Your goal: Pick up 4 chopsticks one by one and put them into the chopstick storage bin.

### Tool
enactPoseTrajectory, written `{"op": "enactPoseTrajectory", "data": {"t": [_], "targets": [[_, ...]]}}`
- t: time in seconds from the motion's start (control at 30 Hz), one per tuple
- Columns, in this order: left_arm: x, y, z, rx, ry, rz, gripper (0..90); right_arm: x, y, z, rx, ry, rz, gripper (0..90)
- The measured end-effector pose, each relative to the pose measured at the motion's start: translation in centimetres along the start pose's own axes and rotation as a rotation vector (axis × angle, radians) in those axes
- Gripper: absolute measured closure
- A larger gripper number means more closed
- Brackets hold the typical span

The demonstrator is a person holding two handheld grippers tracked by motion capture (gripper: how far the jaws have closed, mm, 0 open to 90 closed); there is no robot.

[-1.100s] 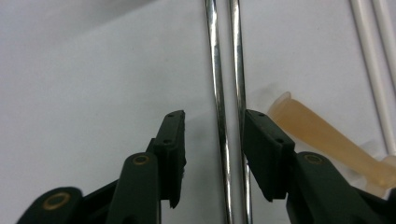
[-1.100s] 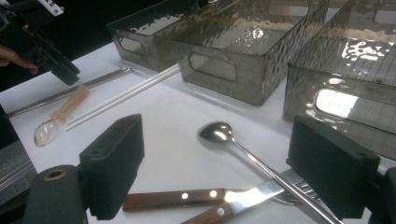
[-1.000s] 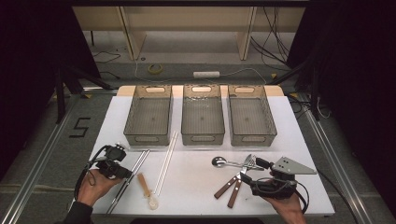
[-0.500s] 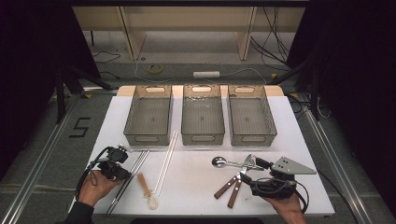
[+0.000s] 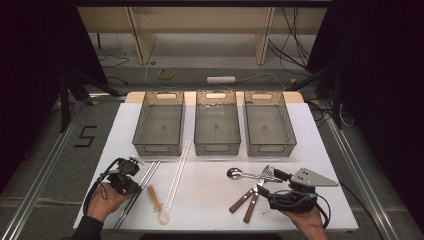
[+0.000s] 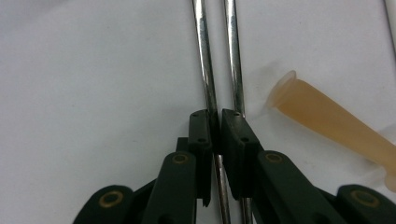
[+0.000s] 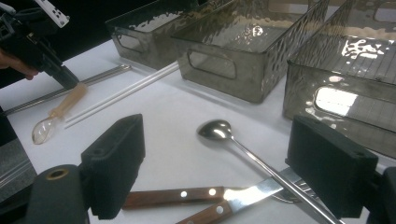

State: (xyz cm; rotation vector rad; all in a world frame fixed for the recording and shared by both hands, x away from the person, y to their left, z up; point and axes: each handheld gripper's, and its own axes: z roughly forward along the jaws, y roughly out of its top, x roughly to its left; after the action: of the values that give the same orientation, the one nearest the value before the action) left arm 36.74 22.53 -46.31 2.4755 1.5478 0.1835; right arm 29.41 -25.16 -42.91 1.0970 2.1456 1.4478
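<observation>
On the left side of the white bench [image 5: 210,210], the left hand-held gripper [image 6: 214,123] has just been closing its jaws and now pinches one of the two metal chopsticks [image 6: 205,60], which lie flat side by side on the bench in front of the left grey bin [image 5: 159,122]. Just beside them to the right lie a translucent spoon with an amber handle [image 6: 327,121] and a pair of white chopsticks [image 5: 177,172]. On the right side, the right hand-held gripper [image 7: 229,163] stands wide open and holds nothing, above a metal spoon [image 7: 219,133] and two knives with wooden handles [image 7: 187,196].
</observation>
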Motion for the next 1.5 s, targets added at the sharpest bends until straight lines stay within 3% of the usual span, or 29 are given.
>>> {"op": "enactPoseTrajectory", "data": {"t": [0.5,0.77,1.5], "targets": [[0.5,0.0,0.0,-0.002,-0.024,-0.045,84.9,0.0,0.0,0.0,-0.001,0.003,-0.002,20.8],[1.0,-0.2,-0.8,-0.042,-0.017,-0.043,85.2,0.0,0.0,-0.1,-0.002,0.006,0.001,21.1],[1.3,-0.5,-2.7,-0.073,-0.034,-0.015,85.4,-0.1,0.0,-0.1,-0.002,0.006,0.007,21.3]]}}
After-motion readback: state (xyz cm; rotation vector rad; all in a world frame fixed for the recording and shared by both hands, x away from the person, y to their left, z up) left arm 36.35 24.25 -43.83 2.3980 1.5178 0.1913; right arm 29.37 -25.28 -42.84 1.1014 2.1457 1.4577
